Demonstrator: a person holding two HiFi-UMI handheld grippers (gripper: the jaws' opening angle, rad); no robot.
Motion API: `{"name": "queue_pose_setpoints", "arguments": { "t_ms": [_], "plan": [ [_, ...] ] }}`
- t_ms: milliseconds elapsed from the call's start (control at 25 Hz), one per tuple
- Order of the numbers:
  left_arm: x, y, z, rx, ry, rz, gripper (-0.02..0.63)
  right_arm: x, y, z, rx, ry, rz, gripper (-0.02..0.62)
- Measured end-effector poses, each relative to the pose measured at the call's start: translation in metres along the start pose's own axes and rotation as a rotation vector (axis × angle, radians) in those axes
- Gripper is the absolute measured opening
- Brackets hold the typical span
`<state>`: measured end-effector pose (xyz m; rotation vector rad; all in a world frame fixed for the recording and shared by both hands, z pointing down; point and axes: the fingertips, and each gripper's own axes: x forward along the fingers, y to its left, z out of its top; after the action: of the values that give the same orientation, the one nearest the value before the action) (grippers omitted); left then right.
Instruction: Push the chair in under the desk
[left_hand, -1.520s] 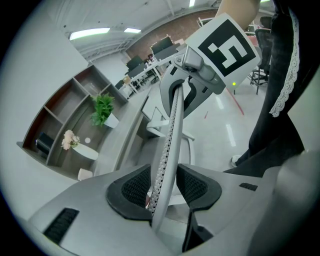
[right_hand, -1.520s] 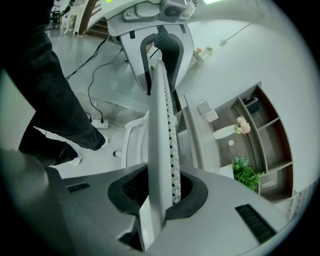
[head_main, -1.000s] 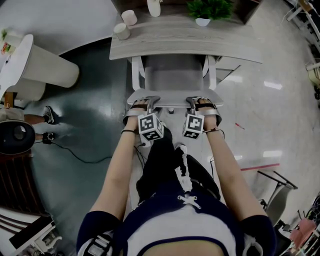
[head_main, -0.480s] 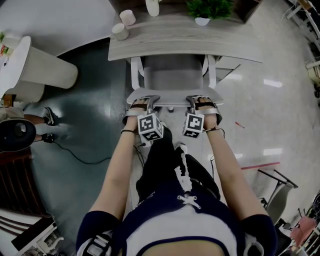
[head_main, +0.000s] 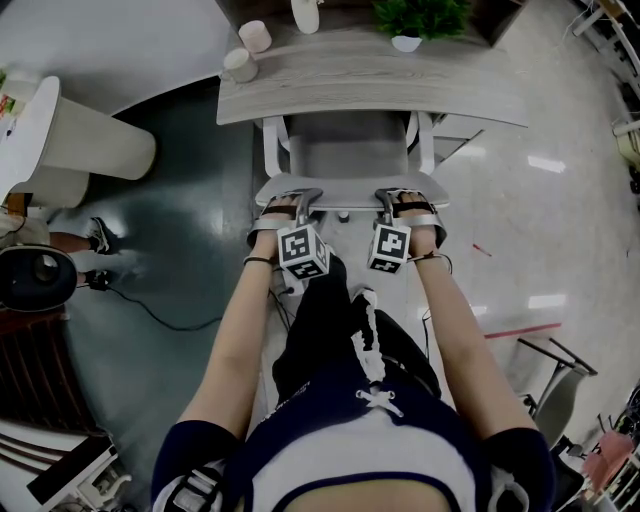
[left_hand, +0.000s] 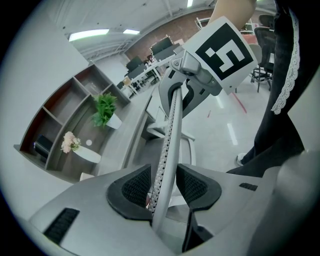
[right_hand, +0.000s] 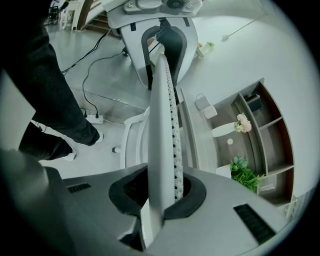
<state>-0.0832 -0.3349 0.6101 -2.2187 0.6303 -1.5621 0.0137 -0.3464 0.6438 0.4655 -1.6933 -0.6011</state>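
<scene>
The grey chair (head_main: 345, 150) stands with its seat partly under the wooden desk (head_main: 370, 85). Its backrest top edge (head_main: 345, 192) faces me. My left gripper (head_main: 296, 206) straddles the left part of that edge; in the left gripper view the perforated backrest rim (left_hand: 170, 135) runs between the pads of the left gripper (left_hand: 165, 182) with gaps on both sides, so it is open. My right gripper (head_main: 392, 205) sits on the right part. Its jaws have just been closing, and in the right gripper view the right gripper (right_hand: 159, 187) presses on the backrest rim (right_hand: 162, 100).
On the desk stand a potted plant (head_main: 405, 40) and two pale cups (head_main: 242, 63). A white round pedestal table (head_main: 90, 130) is at the left, with a cable (head_main: 150, 305) on the dark floor and another person's shoe (head_main: 98, 232). Another chair's frame (head_main: 555, 385) is at right.
</scene>
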Motion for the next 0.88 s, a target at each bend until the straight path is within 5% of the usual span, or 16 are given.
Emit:
{"name": "queue_pose_setpoints", "arguments": {
  "t_ms": [880],
  "plan": [
    [0.020, 0.037, -0.005, 0.019, -0.005, -0.004, 0.158, 0.027, -0.033, -0.004, 0.004, 0.034, -0.002, 0.034]
  ]
}}
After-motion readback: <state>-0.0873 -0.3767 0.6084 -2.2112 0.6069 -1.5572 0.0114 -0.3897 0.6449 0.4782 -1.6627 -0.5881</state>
